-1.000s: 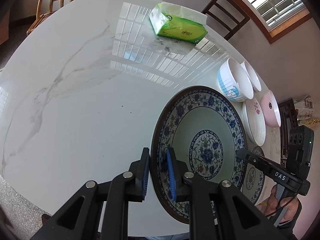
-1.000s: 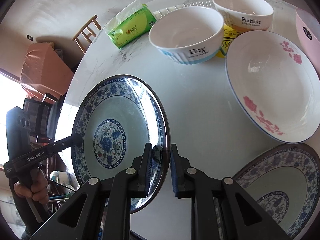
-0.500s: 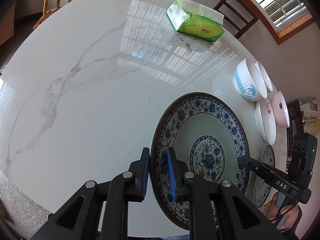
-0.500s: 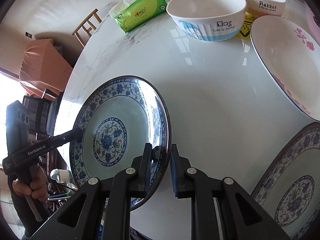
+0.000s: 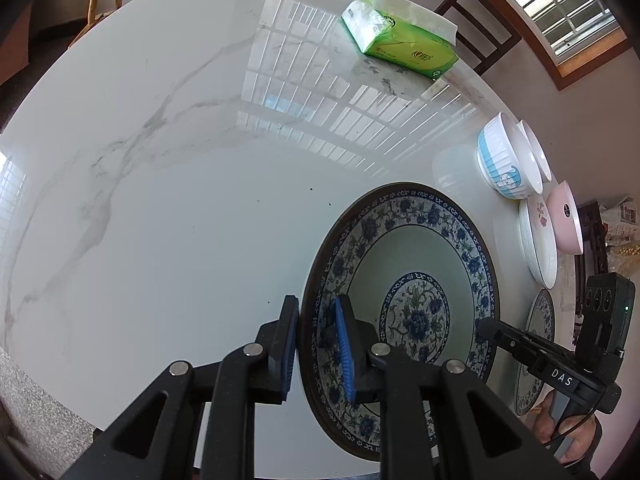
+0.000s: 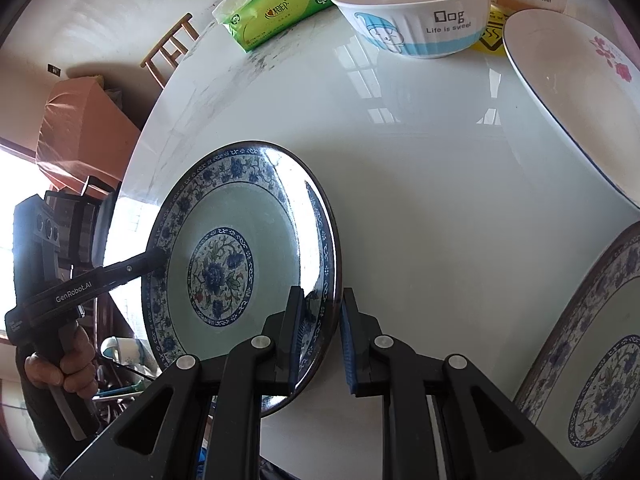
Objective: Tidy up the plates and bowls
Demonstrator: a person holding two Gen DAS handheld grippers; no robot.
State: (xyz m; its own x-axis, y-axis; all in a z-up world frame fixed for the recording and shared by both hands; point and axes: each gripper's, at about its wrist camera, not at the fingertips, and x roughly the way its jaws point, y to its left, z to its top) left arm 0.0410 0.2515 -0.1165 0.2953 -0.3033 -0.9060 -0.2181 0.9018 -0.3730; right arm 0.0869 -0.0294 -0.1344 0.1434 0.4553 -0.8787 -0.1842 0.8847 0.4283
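A round blue-and-white floral ceramic plate [image 5: 404, 300] with a dark rim sits low over the near edge of a white marble-veined round table [image 5: 180, 200], face up; being circular, it has no long axis. Whether it rests on the tabletop or hangs just above it cannot be told.

The left gripper [image 5: 314, 346] is closed on the plate's rim at about 9 o'clock of the plate in its own view, one blue pad above the rim and one beneath. The right gripper [image 6: 320, 336] pinches the opposite rim, at about 4 o'clock of the plate in the right wrist view. Both jaws stand narrow, only the rim's thickness apart.

The left wrist view shows each dish edge-on at 3 o'clock: a white bowl with blue stripes [image 5: 504, 160], a second white bowl behind it, a pink bowl [image 5: 564, 216], and a shallow white dish with pink flowers [image 5: 538, 244]. A green tissue pack [image 5: 400, 44] lies at 1 o'clock.

Only the right wrist view shows the printed words "Dog" and "Rabbit" on the bowls, a yellow sticker between them, and most of a second blue-and-white plate [image 6: 592, 368] at 4 o'clock.
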